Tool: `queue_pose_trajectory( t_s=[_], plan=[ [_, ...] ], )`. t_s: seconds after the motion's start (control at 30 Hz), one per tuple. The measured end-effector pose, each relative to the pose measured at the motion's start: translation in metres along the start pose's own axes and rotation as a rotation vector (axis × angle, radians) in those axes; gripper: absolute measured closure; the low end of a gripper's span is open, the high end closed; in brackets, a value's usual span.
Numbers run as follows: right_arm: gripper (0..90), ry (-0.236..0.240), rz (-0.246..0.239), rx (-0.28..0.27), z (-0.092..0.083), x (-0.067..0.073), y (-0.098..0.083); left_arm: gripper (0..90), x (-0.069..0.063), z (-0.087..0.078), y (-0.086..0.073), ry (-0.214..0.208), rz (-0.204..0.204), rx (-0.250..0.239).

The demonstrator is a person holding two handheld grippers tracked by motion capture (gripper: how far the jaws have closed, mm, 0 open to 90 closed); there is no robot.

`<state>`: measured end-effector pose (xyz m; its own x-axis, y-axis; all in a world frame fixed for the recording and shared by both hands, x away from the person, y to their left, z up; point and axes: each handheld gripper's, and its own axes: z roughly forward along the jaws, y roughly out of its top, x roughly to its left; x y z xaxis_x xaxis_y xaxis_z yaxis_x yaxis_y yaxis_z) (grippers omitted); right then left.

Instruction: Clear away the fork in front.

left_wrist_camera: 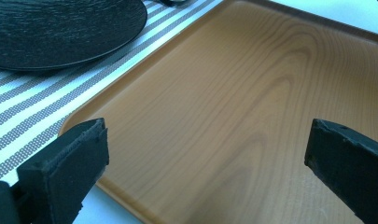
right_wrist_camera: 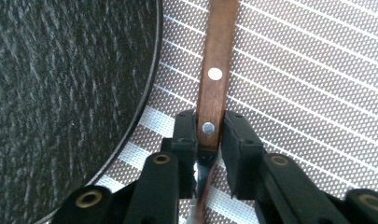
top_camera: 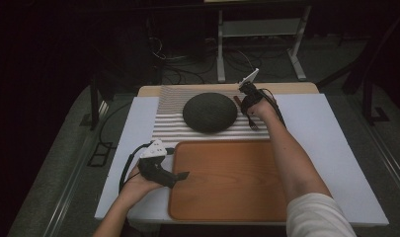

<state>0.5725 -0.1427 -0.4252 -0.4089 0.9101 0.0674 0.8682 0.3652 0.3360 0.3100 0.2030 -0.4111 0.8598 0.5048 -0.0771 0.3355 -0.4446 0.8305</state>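
Note:
A fork with a riveted wooden handle [right_wrist_camera: 217, 60] lies on the striped placemat [right_wrist_camera: 308, 93], just right of a dark textured plate [right_wrist_camera: 60, 93]. My right gripper [right_wrist_camera: 210, 128] is shut on the handle where it meets the metal neck, pads pressing both sides. In the high view the right gripper [top_camera: 247, 101] sits at the plate's [top_camera: 210, 112] right rim, with the fork's tines [top_camera: 253, 123] showing by the wrist. My left gripper [top_camera: 181, 176] stands open over the left edge of the wooden tray [top_camera: 227, 182]. Nothing is between the left gripper's [left_wrist_camera: 205, 144] fingers, only the bare tray [left_wrist_camera: 252, 93] beyond.
The placemat [top_camera: 168, 128] and tray rest on a white board [top_camera: 311, 148] covering the table. The plate [left_wrist_camera: 60, 28] lies beyond the tray's far left corner. A white frame [top_camera: 259, 29] and cables stand on the floor behind the table.

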Motion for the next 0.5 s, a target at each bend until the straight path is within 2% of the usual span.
queue_pose_trajectory(
  t_s=[0.2, 0.3, 0.5],
  plan=[
    [76.9, -0.002, -0.027, -0.028, 0.0, 0.0, -0.004, 0.0, 0.0, 0.0, 0.0, -0.001, 0.0, -0.001],
    [76.9, 0.016, -0.025, -0.039, -0.002, -0.003, -0.007, 0.0, 0.0, 0.0, 0.0, 0.0, -0.001, -0.002],
    [77.0, 0.07, 0.004, -0.101, -0.016, -0.014, -0.016, 0.0, 0.0, 0.0, 0.0, 0.002, -0.002, 0.0]
  ],
)
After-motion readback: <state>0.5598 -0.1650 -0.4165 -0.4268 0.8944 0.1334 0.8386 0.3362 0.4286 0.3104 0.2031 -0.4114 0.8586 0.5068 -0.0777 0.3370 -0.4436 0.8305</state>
